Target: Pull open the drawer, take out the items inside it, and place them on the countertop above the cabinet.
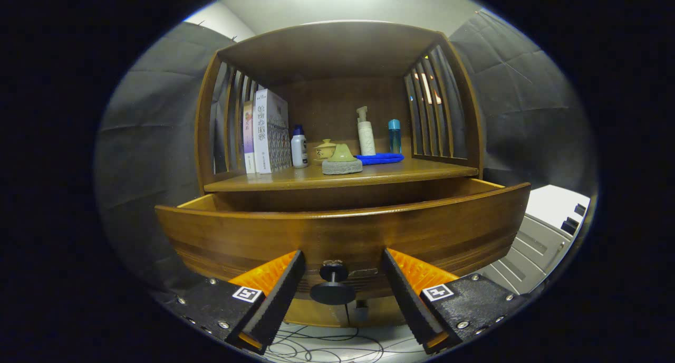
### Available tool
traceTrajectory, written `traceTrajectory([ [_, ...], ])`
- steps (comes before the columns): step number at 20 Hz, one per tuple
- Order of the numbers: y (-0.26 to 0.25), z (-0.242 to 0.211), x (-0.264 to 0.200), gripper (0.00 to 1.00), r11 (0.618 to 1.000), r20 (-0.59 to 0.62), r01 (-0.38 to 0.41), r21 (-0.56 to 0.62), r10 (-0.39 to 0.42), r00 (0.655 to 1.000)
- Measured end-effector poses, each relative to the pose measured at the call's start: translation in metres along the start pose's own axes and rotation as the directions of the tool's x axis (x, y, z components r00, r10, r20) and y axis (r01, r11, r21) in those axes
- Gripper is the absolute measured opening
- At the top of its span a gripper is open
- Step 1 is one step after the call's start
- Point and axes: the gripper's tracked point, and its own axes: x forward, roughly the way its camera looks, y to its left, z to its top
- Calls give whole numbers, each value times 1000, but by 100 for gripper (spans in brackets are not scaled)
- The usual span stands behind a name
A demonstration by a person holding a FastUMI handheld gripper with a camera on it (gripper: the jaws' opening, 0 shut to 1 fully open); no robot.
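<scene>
Already pulled out: wooden drawer (343, 231) across mid-frame, its inside hidden behind the front panel. Gripper (343, 263) at lower centre, fingers spread wide either side of the drawer knob (333, 284), gripping nothing. Items not yet lifted to the countertop (416, 170) above.

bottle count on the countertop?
3. A white bottle with a blue cap beside the books; a white pump bottle and a blue bottle behind the blue cloth. Others may be hidden. Gripper is open around the drawer knob.
</scene>
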Motion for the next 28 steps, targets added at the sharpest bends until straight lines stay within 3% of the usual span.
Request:
traceTrajectory([
  [13,0,16,97,95,1000,4,6,-21,-6,1000],
  [18,-7,17,106,95,998,10,28,-55,-28,1000],
  [20,-4,17,101,95,999,-27,-18,-51,16,1000],
  [24,-24,65,72,95,999,46,-14,-47,16,999],
  [28,-38,144,35,94,995,116,-11,-97,22,993],
])
